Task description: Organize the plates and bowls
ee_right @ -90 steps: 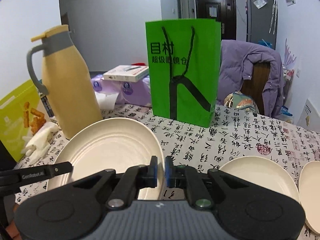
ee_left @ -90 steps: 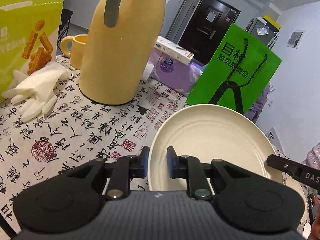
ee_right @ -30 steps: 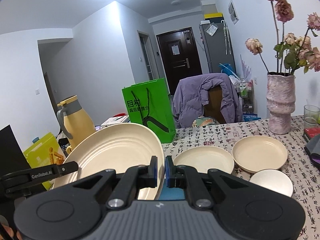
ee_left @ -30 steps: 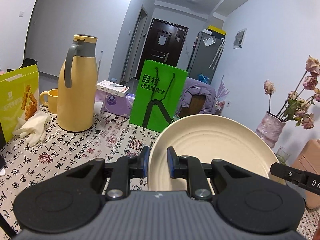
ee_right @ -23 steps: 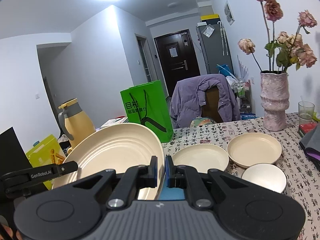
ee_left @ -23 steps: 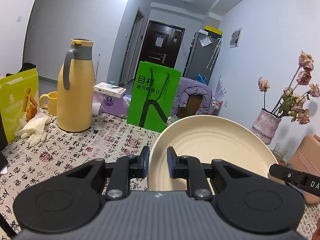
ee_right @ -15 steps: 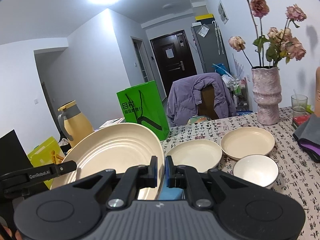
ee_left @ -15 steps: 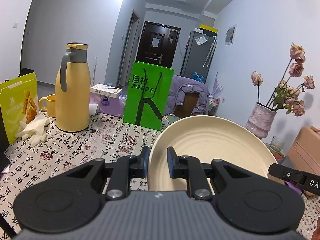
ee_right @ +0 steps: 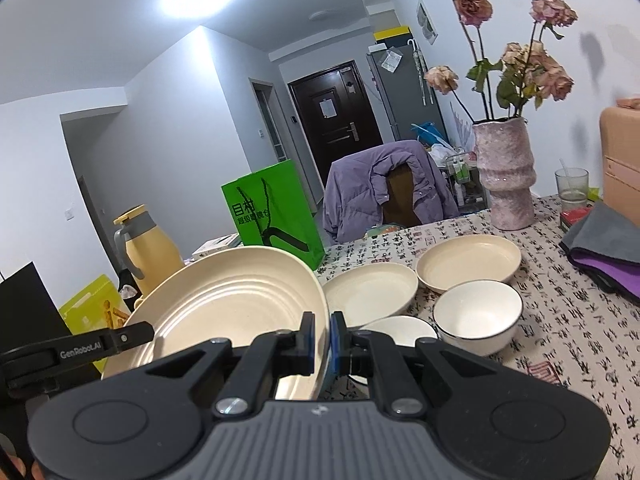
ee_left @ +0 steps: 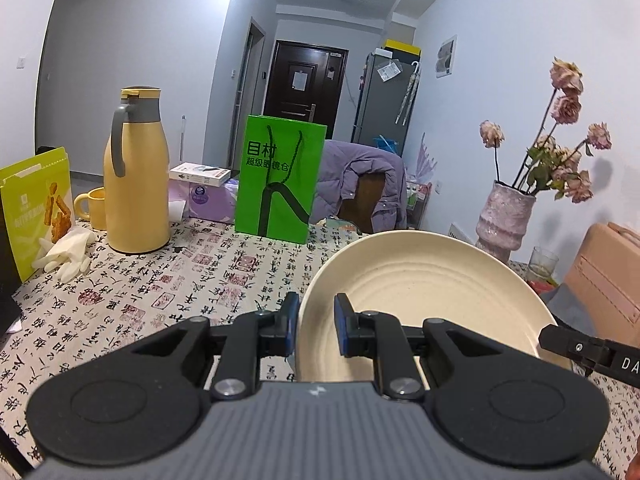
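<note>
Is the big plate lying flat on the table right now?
No, the big plate is held up off the table, tilted, with the left gripper and right gripper each clamped on its rim.

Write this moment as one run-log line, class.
left gripper: shut on large plate | right gripper: shut on same plate | plate: off table, two-handed | bowls: on table

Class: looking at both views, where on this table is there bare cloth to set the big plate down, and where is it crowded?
Free: the patterned cloth between the yellow jug, the green bag and the held big plate. Crowded: to the right, two shallow plates and two bowls sit close together before the vase.
</note>
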